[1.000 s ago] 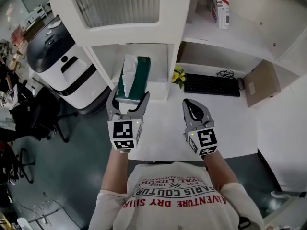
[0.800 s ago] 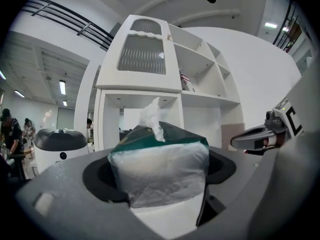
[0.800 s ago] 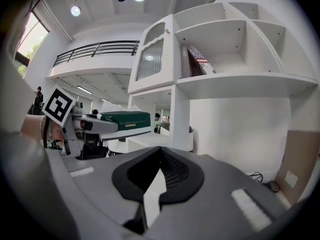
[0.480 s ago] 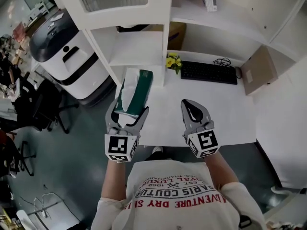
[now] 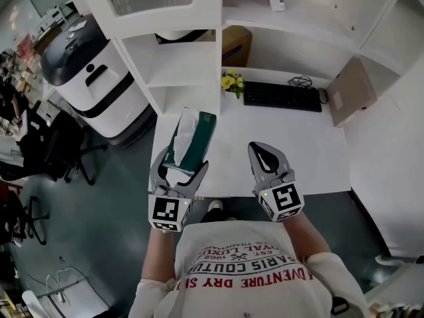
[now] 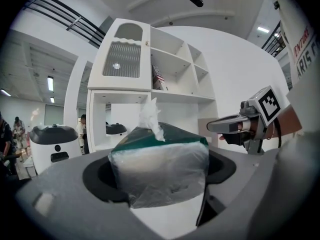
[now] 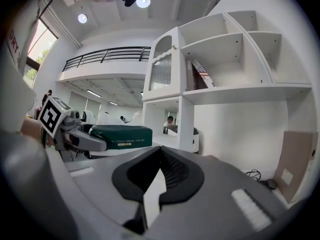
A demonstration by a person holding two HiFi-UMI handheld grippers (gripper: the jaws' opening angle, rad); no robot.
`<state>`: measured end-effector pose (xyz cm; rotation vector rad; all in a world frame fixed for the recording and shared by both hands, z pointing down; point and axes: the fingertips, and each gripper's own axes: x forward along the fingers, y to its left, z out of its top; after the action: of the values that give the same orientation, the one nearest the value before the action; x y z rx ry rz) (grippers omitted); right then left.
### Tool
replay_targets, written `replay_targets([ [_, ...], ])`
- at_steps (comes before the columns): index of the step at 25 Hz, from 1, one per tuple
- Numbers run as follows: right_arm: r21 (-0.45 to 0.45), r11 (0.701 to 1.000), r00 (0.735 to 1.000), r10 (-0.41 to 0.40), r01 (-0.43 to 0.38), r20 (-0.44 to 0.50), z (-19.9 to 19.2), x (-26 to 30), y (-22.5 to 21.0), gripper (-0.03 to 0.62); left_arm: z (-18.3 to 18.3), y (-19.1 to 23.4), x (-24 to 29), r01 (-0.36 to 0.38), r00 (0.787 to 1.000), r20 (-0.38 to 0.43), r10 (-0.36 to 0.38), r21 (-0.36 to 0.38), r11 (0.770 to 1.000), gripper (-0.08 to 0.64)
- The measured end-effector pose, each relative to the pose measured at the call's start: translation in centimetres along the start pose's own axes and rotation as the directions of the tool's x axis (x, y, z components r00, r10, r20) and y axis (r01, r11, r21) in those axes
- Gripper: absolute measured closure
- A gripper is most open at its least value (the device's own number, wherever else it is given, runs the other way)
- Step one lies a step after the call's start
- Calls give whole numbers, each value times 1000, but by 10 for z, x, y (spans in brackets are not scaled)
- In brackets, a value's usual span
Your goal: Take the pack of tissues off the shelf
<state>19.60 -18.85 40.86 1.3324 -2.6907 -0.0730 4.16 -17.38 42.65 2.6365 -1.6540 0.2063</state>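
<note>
Green tissue pack gripped in wide-set left tool, clear of shelf | right tool closed, empty | level, gentle carry advised

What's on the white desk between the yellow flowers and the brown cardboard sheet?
A black keyboard lies there, with a dark cable coiled behind its right end; the head view shows it.

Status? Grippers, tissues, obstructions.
Left gripper shut on tissue pack. Right gripper shut, empty. Pack clear of shelf, over desk. Nothing in the way.
</note>
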Motion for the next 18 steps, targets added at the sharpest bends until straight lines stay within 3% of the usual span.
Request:
replay_targets([
  [6,3,1000,1000,14,-14,-15,-4,-4,-4,592,5,-10,6,15,1000,-2,-15,28,999,129],
  [18,-13,998,998,55,-56,-42,-7,0,-7,592,12,-16,23,34,999,-11,-34,9,999,129],
])
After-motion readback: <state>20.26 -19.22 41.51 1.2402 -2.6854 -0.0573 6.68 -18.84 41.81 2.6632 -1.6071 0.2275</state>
